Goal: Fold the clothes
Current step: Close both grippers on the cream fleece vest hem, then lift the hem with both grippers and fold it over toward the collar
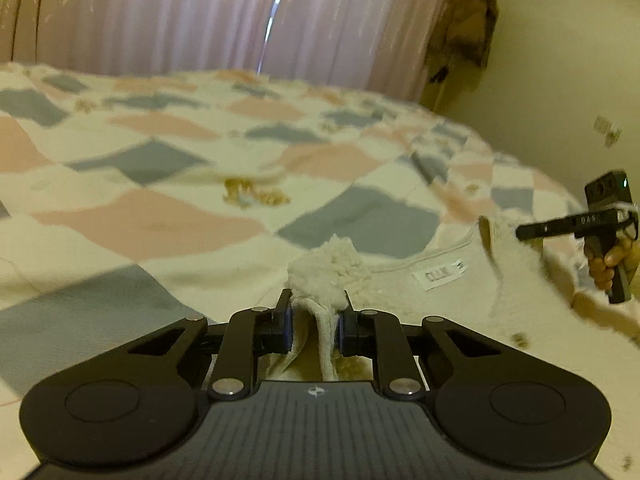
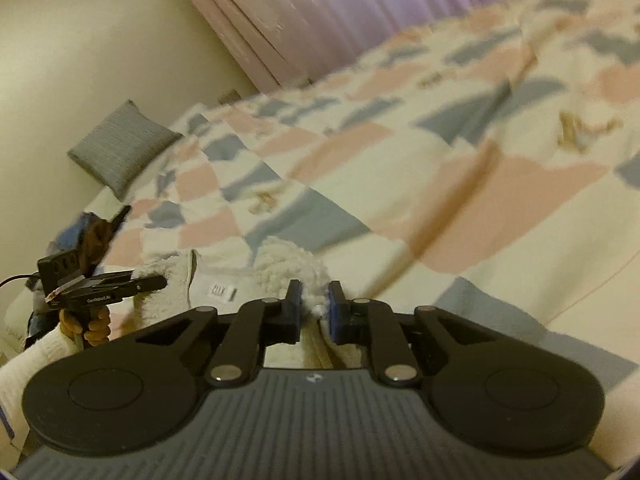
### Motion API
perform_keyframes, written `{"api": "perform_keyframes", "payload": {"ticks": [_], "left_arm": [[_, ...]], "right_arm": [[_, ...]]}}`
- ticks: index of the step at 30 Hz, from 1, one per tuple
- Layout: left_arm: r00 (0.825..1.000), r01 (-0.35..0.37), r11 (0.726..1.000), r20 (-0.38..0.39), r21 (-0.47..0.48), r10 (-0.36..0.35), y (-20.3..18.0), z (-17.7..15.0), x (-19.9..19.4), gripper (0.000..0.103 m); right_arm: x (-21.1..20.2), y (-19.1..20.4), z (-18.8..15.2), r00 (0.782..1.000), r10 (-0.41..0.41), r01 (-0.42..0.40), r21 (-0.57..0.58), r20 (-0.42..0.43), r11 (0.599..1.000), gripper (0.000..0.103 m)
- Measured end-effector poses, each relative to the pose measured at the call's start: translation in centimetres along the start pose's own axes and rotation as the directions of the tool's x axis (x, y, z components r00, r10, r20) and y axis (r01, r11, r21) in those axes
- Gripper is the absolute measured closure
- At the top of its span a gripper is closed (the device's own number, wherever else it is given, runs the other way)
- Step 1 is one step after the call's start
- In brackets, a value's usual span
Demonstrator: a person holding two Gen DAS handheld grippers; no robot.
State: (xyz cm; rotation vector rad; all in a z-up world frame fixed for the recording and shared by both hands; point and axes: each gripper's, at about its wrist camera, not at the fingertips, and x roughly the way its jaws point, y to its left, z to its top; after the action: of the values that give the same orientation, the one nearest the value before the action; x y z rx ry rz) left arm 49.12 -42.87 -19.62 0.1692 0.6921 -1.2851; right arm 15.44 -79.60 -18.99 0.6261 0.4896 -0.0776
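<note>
A wide bed fills the room ahead of both tongs, covered by a patchwork quilt in cream, pink and grey-blue squares with small tan figures printed here and there. Beyond its far edge hang pale pink curtains, with a bright slit of light between two panels. A plain cream wall stands off to one side of them, and a grey ribbed cushion leans against that wall at the quilt's edge. In the left wrist view something brown hangs by the curtain's end, too blurred to name.

Just in front of the tongs, on the near part of the quilt, lies a cream fleece garment, inside up, with its white neck label showing. Its near edge runs across between the two tongs, so its long axis lies side to side rather than away towards the curtains.

The left gripper pinches a bunched fold of the fleece between its blue pads, jaws narrow. The right gripper is likewise closed down on a tuft of the same fleece edge. A hand in a cream sleeve holds the left tool's handle.
</note>
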Motion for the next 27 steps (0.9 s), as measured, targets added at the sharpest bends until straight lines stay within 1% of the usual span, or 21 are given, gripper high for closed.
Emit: {"api": "perform_keyframes", "payload": {"ticks": [2,4,7,9,11,13,14,15,16,17,18,20,21,22,24,26,27], "left_arm": [[0.999,0.012,1.0,0.03,0.007,-0.012,-0.7,0.1,-2.2,0.086],[0.998,0.022,0.999,0.059,0.028,-0.024,-2.2,0.1,-4.9,0.086],[0.993,0.041,0.997,0.105,0.067,-0.047,-4.9,-0.6,-9.7,0.086],[0.987,0.063,0.994,0.142,0.084,-0.075,-7.0,-1.7,-13.6,0.086],[0.981,0.069,0.992,0.173,0.108,-0.087,-9.3,-3.4,-17.2,0.085],[0.979,0.057,0.989,0.186,0.135,-0.082,-11.7,-6.1,-20.7,0.079],[0.98,0.042,0.988,0.185,0.152,-0.07,-12.8,-7.7,-22.3,0.073],[0.983,0.022,0.987,0.177,0.157,-0.05,-13.8,-9.6,-23.6,0.054],[0.985,0.002,0.987,0.169,0.162,-0.03,-14.8,-11.4,-24.9,0.038],[0.989,-0.029,0.985,0.146,0.173,0.003,-15.9,-13.6,-26.0,0.035],[0.991,-0.054,0.982,0.129,0.184,0.03,-16.8,-15.3,-26.8,0.035],[0.994,-0.087,0.976,0.077,0.198,0.074,-18.8,-18.8,-28.1,0.035],[0.993,-0.118,0.966,0.058,0.229,0.107,-20.0,-20.0,-28.4,0.035],[0.989,-0.148,0.954,0.041,0.261,0.142,-21.2,-21.3,-28.6,0.035],[0.98,-0.193,0.915,0.032,0.354,0.194,-23.3,-22.2,-28.2,0.035],[0.97,-0.232,0.862,0.042,0.45,0.239,-25.3,-22.5,-27.4,0.035],[0.961,-0.258,0.814,0.05,0.52,0.273,-26.1,-22.5,-26.5,0.034]], "right_arm": [[-2.1,2.1,0.0,0.999,0.006,-0.005,-0.039,0.033,0.999,0.091],[-4.6,4.6,-0.3,0.998,0.016,-0.011,-0.089,0.059,0.996,0.091],[-9.2,8.9,-1.8,0.996,0.044,-0.029,-0.174,0.08,0.984,0.092],[-13.0,12.1,-4.3,0.994,0.061,-0.038,-0.246,0.087,0.969,0.092],[-16.1,14.7,-7.3,0.995,0.058,-0.031,-0.305,0.079,0.952,0.092],[-19.2,17.3,-11.3,0.999,0.027,-0.007,-0.381,0.047,0.924,0.092],[-20.1,18.3,-13.3,1.0,-0.015,0.022,-0.415,0.022,0.91,0.092],[-20.8,19.4,-15.8,0.996,-0.092,0.079,-0.459,-0.005,0.885,0.087],[-21.3,20.3,-18.3,0.983,-0.179,0.142,-0.499,-0.027,0.855,0.073],[-21.8,21.1,-20.8,0.965,-0.257,0.194,-0.535,-0.046,0.822,0.068],[-22.1,21.7,-22.9,0.949,-0.31,0.225,-0.557,-0.062,0.8,0.064],[-22.2,22.9,-26.3,0.913,-0.401,0.281,-0.596,-0.076,0.753,0.063],[-22.2,23.6,-27.8,0.894,-0.441,0.305,-0.621,-0.075,0.723,0.063],[-22.0,24.5,-28.7,0.882,-0.468,0.322,-0.66,-0.051,0.679,0.063],[-21.4,26.2,-30.3,0.859,-0.512,0.35,-0.731,0.001,0.586,0.061],[-20.4,27.7,-30.5,0.854,-0.516,0.363,-0.783,0.064,0.505,0.057],[-19.8,28.2,-30.3,0.852,-0.515,0.376,-0.798,0.096,0.472,0.049]]}}
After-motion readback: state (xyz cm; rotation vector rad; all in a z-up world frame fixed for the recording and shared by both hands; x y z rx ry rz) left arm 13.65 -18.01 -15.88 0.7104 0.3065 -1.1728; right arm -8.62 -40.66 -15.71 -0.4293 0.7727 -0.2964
